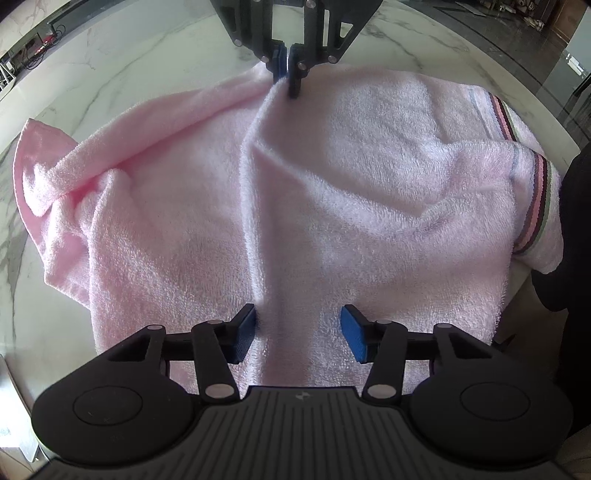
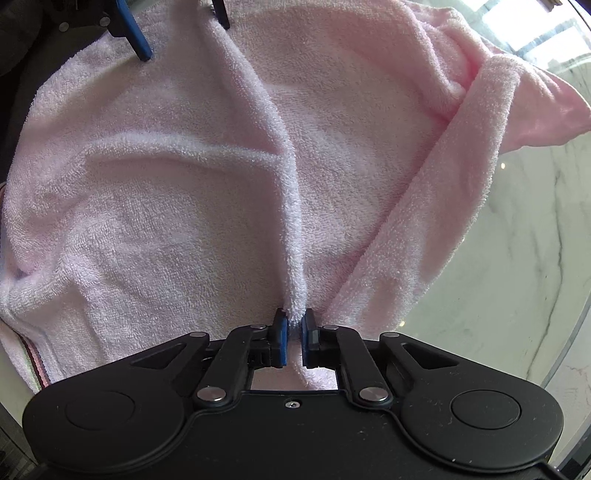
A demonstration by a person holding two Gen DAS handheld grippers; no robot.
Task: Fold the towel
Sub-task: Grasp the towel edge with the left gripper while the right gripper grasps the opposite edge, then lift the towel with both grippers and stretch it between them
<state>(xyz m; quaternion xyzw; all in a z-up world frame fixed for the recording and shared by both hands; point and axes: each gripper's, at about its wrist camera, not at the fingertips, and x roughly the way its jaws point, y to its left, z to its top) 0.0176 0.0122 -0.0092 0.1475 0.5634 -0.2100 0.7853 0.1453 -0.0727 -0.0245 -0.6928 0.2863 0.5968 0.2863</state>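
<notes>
The setting appears to be a polished indoor space, such as a home or showroom, indicated by a white marble-veined table (image 1: 122, 55) with a rounded edge, glossy dark flooring (image 1: 554, 33) beyond it, cabling (image 1: 35, 51) against a far wall, and a bright window (image 2: 535, 33)

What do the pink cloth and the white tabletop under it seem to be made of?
The pink towel looks like cotton terry: a fuzzy looped pile, soft creases, and a flat woven striped band at one end. The tabletop looks like polished marble or a marble-look slab: white with grey veins and glossy reflections. Which one cannot be told.
</notes>
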